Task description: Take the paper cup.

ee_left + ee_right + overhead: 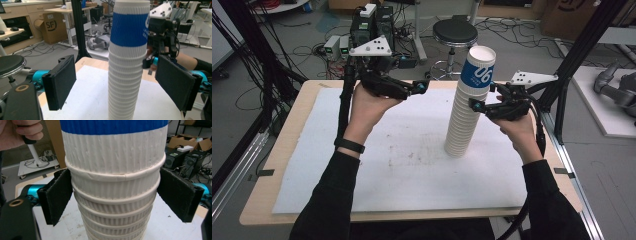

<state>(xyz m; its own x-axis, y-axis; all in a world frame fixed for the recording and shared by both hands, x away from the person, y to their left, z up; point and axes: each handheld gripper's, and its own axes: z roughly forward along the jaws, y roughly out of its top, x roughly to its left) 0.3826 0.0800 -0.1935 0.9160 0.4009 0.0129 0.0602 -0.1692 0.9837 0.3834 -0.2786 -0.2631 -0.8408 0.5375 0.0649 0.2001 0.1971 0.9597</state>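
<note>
High view showed a tall stack of white ribbed paper cups (pixel 464 112), its top cup banded in blue, standing upside down on the white foam mat (pixel 362 190) covering the wooden table (pixel 287 135). The right gripper (pixel 479 106) clasped the stack just under the top cup, pads pressed to its sides. The left gripper (pixel 422 87) hung well left of it, jaws apart and holding nothing.

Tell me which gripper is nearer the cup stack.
Right. The right gripper straddles the cup stack just under the top cup; the left gripper faces it from a gap away, jaws open.
</note>
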